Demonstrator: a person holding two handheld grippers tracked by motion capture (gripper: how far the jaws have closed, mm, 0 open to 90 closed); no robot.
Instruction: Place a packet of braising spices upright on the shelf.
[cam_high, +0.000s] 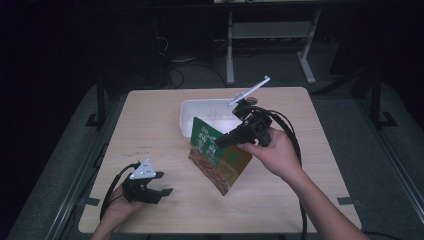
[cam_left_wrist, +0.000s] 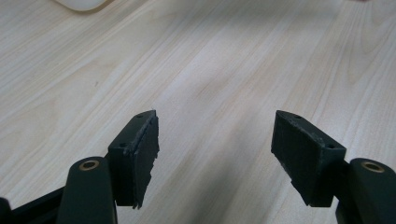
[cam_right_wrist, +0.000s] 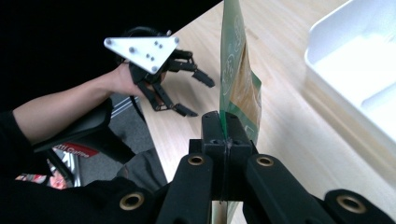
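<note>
While the right gripper (cam_high: 219, 141) pinches a green snack bag (cam_high: 218, 156) above the table (cam_high: 150, 125), the left gripper (cam_high: 164, 183) rests wide apart, holding nothing.
Left gripper view: jaws spread over bare wood. Right gripper view: jaws clamped on the bag's edge, beside a white tray (cam_right_wrist: 355, 70) with visible part bare.

Tray (cam_high: 186, 116) at table (cam_high: 150, 125) centre-rear; packet (cam_high: 216, 161) just before it, pinched in right gripper (cam_high: 218, 142); left gripper (cam_high: 161, 183) front-left, well apart from both.

Pale wood-grain counter (cam_high: 150, 130) filling the middle of the frame, grey floor around it, white legs of another desk (cam_high: 230, 50) at upper centre, dark cables on the floor at upper left
</note>
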